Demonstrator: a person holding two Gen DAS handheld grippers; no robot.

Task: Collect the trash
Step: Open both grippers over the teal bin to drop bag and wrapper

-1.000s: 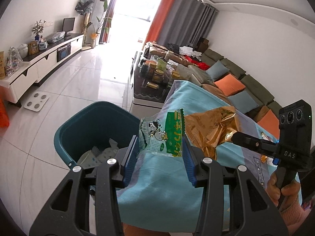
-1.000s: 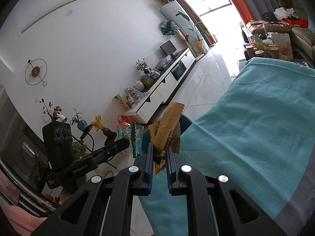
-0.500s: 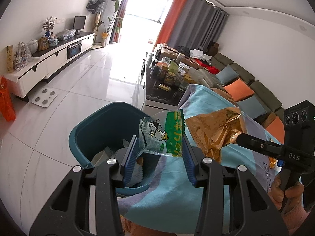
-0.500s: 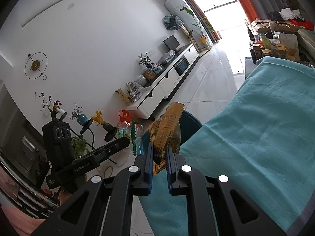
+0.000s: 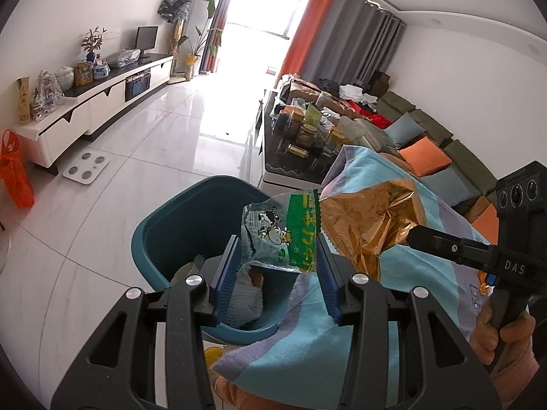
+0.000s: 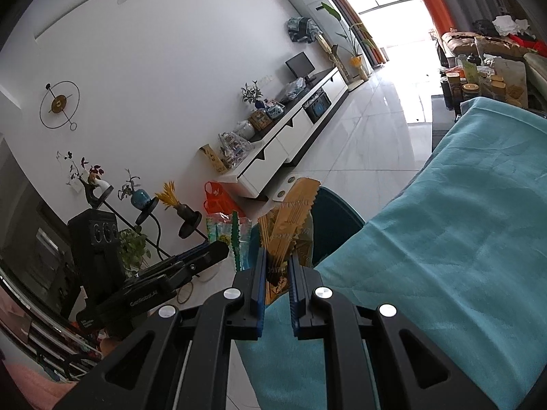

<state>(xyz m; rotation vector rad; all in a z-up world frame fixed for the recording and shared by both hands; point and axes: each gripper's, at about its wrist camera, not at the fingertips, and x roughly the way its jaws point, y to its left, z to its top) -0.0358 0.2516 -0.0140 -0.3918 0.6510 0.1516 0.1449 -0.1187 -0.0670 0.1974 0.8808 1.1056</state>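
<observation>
The left gripper [image 5: 277,275] is clamped on a green cow-print wrapper [image 5: 280,235], held above the teal bin [image 5: 160,239] on the floor. Just beside it, the right gripper [image 6: 276,294] pinches a crumpled gold wrapper [image 5: 369,225] over the edge of the turquoise towel [image 6: 461,256]. Only the left view shows paper trash [image 5: 246,300] inside the bin. Farther off stand a cluttered tabletop [image 5: 301,136] and a TV cabinet [image 5: 95,102]. Since a second ago, both wrappers have shifted closer over the bin.
</observation>
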